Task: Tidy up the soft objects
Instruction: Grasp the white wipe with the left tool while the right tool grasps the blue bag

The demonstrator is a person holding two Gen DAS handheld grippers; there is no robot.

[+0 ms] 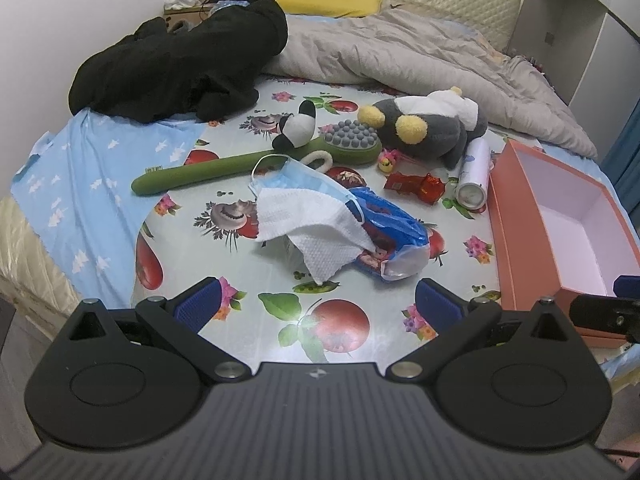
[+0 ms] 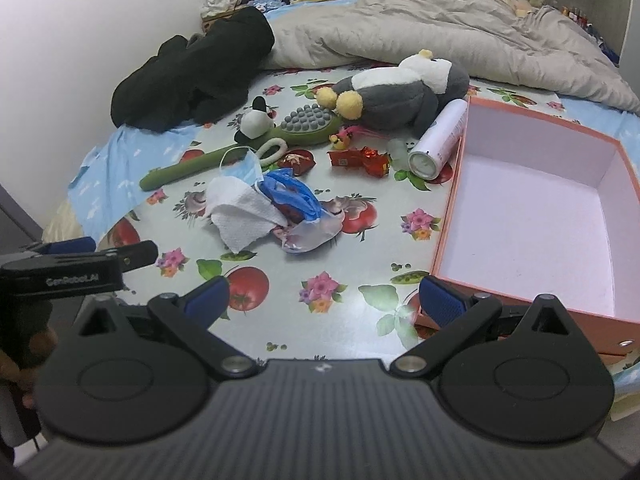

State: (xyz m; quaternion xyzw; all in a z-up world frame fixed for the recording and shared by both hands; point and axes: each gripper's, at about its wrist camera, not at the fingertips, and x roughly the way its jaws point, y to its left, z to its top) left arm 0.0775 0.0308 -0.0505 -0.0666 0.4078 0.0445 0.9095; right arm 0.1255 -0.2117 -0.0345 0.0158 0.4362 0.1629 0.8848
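- Left hand-held gripper (image 1: 316,304): jaws spread wide, nothing between the blue pads (image 1: 198,304); it hovers over the near part of the printed sheet (image 1: 360,344), short of the clutter.
- Right hand-held gripper (image 2: 324,304): also released and empty, with its right pad (image 2: 440,304) just at the near left corner of the pink box (image 2: 448,224).
- The box sits open at the right side of the bed, interior bare; its left wall borders the clutter zone.
- Soft items lie mid-sheet: a white tissue (image 1: 316,228) draped over a blue plastic bag (image 1: 392,224), and a blue face mask (image 1: 304,176) touching the tissue's far edge.
- Farther back: a small panda plush (image 1: 298,128) resting on a green massage brush (image 1: 256,164), and a grey penguin plush (image 1: 428,124) near the folded quilt (image 1: 420,52).
- A white spray can (image 1: 474,172) lies just beside the box's left wall; red wrappers (image 1: 416,186) lie near it.
- A black garment (image 1: 180,68) is heaped at the far left, against the quilt.
- Open room: a bare strip of sheet runs between both grippers and the tissue; the sheet's left edge overlaps a light blue cloth (image 1: 88,184) near the bed's left edge.
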